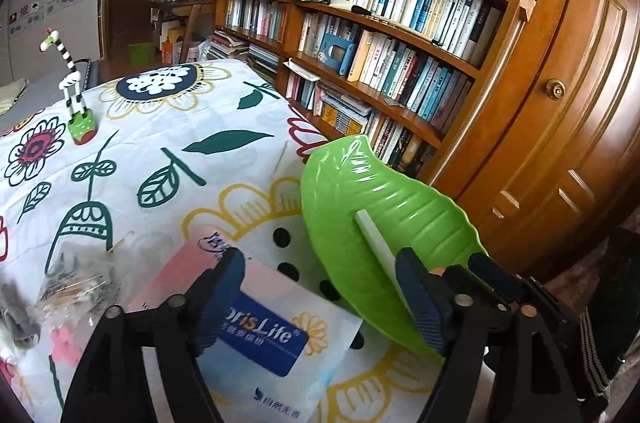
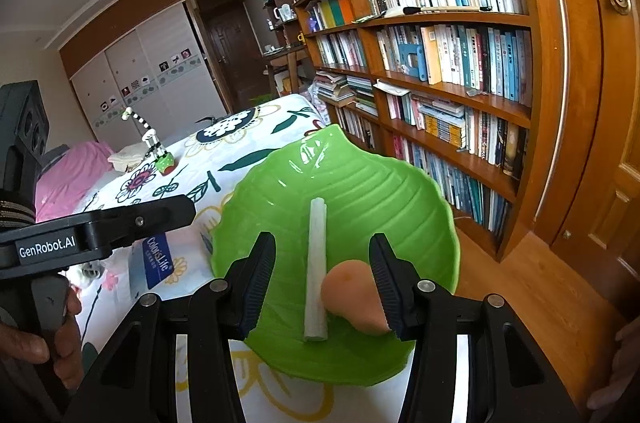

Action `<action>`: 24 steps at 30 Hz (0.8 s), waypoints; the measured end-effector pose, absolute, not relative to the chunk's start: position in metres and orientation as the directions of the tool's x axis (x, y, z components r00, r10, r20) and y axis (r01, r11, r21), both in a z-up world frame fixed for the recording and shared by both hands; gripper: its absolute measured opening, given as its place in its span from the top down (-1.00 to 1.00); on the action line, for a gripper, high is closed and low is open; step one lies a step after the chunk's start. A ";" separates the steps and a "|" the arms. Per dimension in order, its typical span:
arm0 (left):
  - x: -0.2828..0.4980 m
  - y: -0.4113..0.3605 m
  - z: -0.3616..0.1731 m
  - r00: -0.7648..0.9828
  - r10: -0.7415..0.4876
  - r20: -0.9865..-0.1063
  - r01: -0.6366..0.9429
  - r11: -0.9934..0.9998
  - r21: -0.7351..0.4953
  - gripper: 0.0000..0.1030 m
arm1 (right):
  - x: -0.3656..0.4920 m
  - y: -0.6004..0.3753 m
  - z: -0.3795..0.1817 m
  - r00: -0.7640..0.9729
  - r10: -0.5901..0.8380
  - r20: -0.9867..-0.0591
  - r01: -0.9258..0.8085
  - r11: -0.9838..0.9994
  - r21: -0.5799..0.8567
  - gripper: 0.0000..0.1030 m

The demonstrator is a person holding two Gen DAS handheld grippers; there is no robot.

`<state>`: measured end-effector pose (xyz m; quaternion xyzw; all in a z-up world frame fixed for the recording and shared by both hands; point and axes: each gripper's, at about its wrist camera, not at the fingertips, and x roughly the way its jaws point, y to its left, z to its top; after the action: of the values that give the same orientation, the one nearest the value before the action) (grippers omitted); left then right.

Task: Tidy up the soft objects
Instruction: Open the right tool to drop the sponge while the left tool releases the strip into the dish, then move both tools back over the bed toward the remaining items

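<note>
A green leaf-shaped plate [image 2: 360, 183] lies at the right edge of a flower-print cloth [image 1: 160, 151]. On it lie a white stick [image 2: 316, 263] and a peach pear-shaped sponge [image 2: 352, 295]. My right gripper [image 2: 324, 283] is open over the plate, its jaws on either side of both objects. My left gripper [image 1: 324, 299] is open above a tissue pack [image 1: 264, 335], next to the plate [image 1: 380, 223], where the stick [image 1: 376, 243] also shows. A clear bag of cotton swabs [image 1: 76, 287] lies left of the pack.
A striped giraffe figurine [image 1: 76, 95] stands at the cloth's far left. A grey fluffy item [image 1: 16, 319] lies at the left edge. A wooden bookshelf [image 1: 380, 63] and a door [image 1: 560, 103] stand right of the table. A pink pillow [image 2: 68, 171] lies beyond.
</note>
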<state>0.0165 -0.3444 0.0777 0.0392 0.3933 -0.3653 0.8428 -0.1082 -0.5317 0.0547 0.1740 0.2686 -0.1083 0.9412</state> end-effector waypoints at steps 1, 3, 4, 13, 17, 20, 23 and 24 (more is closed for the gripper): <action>0.016 -0.342 0.077 0.425 -0.582 -0.693 0.643 0.733 -0.221 -0.70 | -0.108 -0.530 0.055 0.832 -0.105 -0.544 0.292 0.918 0.269 0.02; 0.016 -0.338 0.077 0.433 -0.576 -0.694 0.636 0.740 -0.218 -0.79 | -0.106 -0.525 0.056 0.832 -0.093 -0.546 0.280 0.921 0.271 0.02; 0.015 -0.336 0.078 0.439 -0.571 -0.694 0.631 0.745 -0.214 -0.80 | -0.106 -0.523 0.056 0.833 -0.086 -0.547 0.274 0.923 0.271 0.02; 0.021 -0.306 0.078 0.480 -0.537 -0.694 0.586 0.785 -0.202 -0.84 | -0.095 -0.506 0.064 0.839 -0.070 -0.540 0.246 0.933 0.262 -0.06; 0.024 -0.285 0.079 0.501 -0.525 -0.688 0.559 0.803 -0.206 -0.84 | -0.087 -0.501 0.067 0.838 -0.061 -0.542 0.237 0.936 0.262 -0.06; 0.025 -0.270 0.078 0.515 -0.512 -0.688 0.537 0.818 -0.206 -0.84 | -0.081 -0.496 0.069 0.838 -0.049 -0.544 0.223 0.940 0.258 -0.06; 0.027 -0.249 0.075 0.528 -0.497 -0.688 0.503 0.837 -0.218 -0.84 | -0.072 -0.488 0.071 0.835 -0.028 -0.549 0.201 0.945 0.258 -0.06; 0.027 -0.246 0.074 0.533 -0.492 -0.689 0.495 0.841 -0.218 -0.84 | -0.069 -0.486 0.072 0.835 -0.022 -0.550 0.194 0.947 0.258 -0.06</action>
<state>0.0271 -0.2456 0.0741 0.0018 0.3927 -0.2818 0.8754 -0.0691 -0.4863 0.0715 0.1533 0.2815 -0.0570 0.9455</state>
